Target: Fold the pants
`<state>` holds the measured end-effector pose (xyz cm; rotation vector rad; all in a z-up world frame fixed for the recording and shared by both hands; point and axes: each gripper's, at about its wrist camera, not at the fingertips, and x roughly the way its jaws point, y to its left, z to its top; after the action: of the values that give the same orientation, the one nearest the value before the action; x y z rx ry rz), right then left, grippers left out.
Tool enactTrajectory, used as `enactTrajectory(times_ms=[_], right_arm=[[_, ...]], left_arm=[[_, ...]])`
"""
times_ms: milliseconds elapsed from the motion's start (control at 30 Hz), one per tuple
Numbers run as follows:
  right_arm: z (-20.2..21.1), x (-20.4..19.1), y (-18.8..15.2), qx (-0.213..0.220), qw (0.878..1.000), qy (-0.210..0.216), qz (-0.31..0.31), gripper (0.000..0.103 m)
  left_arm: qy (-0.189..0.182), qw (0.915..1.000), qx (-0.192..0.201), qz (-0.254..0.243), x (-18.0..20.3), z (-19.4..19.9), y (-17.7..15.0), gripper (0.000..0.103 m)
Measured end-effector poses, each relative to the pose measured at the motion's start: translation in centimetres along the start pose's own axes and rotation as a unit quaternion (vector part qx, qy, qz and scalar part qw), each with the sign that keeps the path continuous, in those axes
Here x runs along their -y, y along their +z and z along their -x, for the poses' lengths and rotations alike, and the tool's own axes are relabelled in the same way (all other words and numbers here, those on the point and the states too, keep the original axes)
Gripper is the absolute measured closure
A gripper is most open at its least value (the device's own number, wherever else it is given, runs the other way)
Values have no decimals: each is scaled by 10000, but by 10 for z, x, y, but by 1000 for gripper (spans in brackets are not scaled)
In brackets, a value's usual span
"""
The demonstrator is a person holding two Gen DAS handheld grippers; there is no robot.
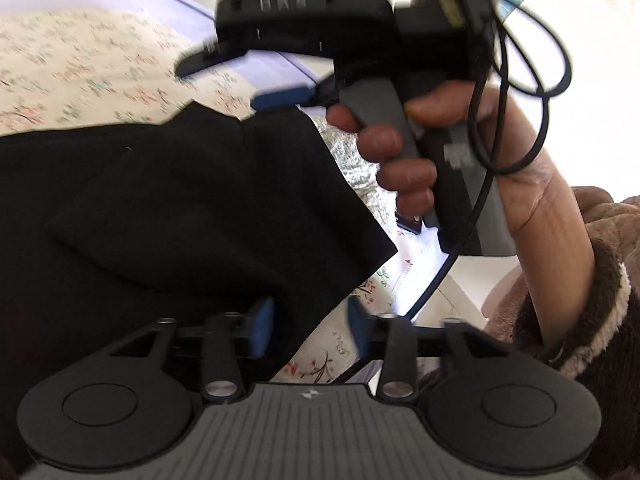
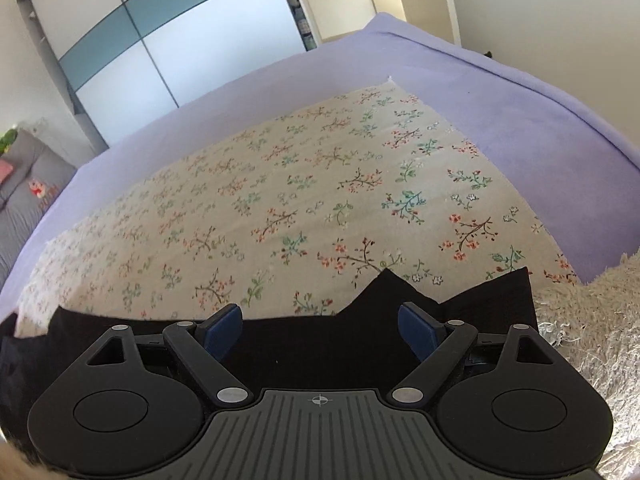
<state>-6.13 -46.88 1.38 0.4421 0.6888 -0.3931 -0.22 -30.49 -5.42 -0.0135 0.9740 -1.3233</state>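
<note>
Left wrist view, left to right: black pants [image 1: 172, 208] filling left and centre over a floral cloth [image 1: 80, 76]; left gripper [image 1: 311, 330] at bottom centre, pads apart, a fabric edge hanging between them, perhaps touching the left pad though blur obscures it; right gripper [image 1: 244, 76] held by a hand [image 1: 432, 152] at upper right.

Right wrist view: pants [image 2: 320, 340] along the bottom edge beneath right gripper [image 2: 320, 330], spread wide and gripping nothing; floral cloth [image 2: 300, 184] above on a lilac sheet [image 2: 500, 92].

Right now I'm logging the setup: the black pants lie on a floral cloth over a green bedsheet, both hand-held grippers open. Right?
The bedsheet is lavender, not green, as the right wrist view shows. The rest stands: black pants on the floral cloth, left hand-held gripper and right hand-held gripper open.
</note>
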Motion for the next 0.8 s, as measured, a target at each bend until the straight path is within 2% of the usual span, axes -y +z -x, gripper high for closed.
enactTrajectory(times_ms=[67,200,300,367,433,467,500,533,600,700,800], right_arm=[[0,-2,-6,-108,9999,44,127,16],[2,-8,-18,-257,9986,195,411,16],[8,-7,-23,-231,9985,74,490,16],[12,-1,-23,-199,9990,48,407,16],[18,5,-22,-135,9994,35,303,16],[21,7,-21,-97,9996,39,264,16],[24,9,-21,-66,9997,43,232,16],[25,12,-20,-37,9998,41,206,16],[28,16,-18,17,9999,17,143,16],[30,26,-12,85,10000,17,-2,17],[32,37,-8,107,9998,65,-167,18]], left_arm=[[229,9994,252,100,-3,14,-1,0],[595,9955,586,451,-20,30,-1,0],[952,9895,567,925,-40,18,1,0],[1214,9840,689,1109,-51,7,3,0],[1301,9800,908,1203,-56,-2,8,0],[1337,9790,1001,1167,-55,-7,12,3],[1332,9791,1060,1111,-54,-13,17,13],[1285,9800,1088,1057,-51,-19,22,18],[1106,9832,1132,914,-42,-29,29,37],[586,9893,1222,541,-12,-32,26,47],[-216,9937,1095,108,17,-53,25,49]])
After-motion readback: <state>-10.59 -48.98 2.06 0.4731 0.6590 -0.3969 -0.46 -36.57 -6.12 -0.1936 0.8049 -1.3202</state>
